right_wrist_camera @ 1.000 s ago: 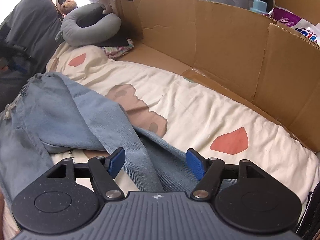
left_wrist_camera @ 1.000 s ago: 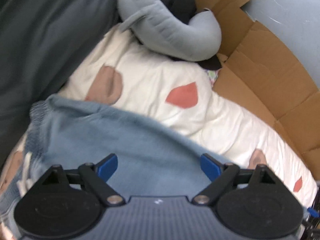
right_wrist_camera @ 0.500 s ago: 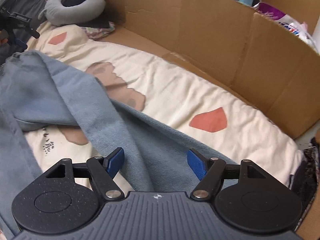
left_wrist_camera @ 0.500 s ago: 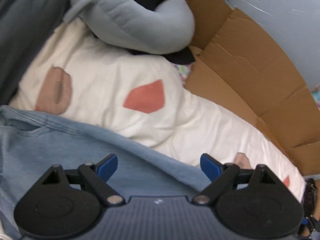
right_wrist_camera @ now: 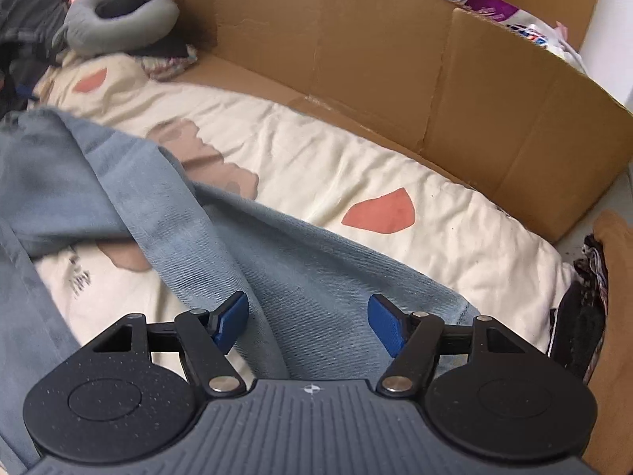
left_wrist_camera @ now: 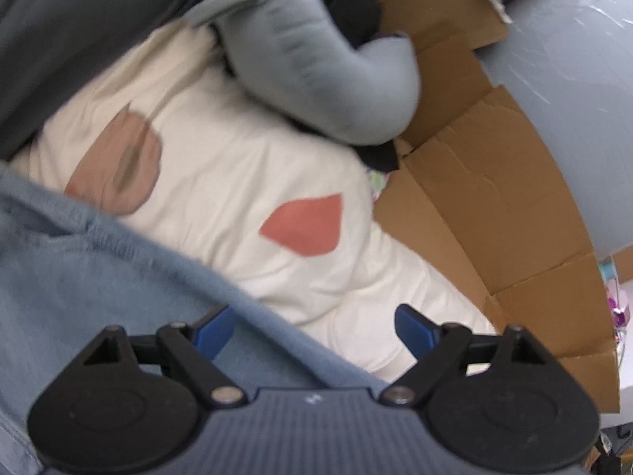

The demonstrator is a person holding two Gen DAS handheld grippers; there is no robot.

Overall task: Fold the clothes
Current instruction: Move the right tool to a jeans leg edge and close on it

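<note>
A pair of light blue jeans [right_wrist_camera: 118,198] lies crumpled on a cream bed cover [right_wrist_camera: 316,174] with red and brown patches. In the right wrist view, one leg [right_wrist_camera: 324,273] runs under my open right gripper [right_wrist_camera: 308,318], its hem near the right fingertip. In the left wrist view, the jeans [left_wrist_camera: 99,285] fill the lower left, and their edge passes between the jaws of my open left gripper [left_wrist_camera: 314,326]. Neither gripper holds anything.
A cardboard wall [right_wrist_camera: 395,79] lines the far side of the bed. A grey neck pillow [left_wrist_camera: 316,67] lies at the head end, with dark bedding [left_wrist_camera: 71,19] beside it. Dark clothes [right_wrist_camera: 585,308] hang at the bed's right end.
Both grippers have shifted over the jeans and stayed open. The left view has swung back left, with more denim under it. The right view now shows the leg hem near its jaws.
</note>
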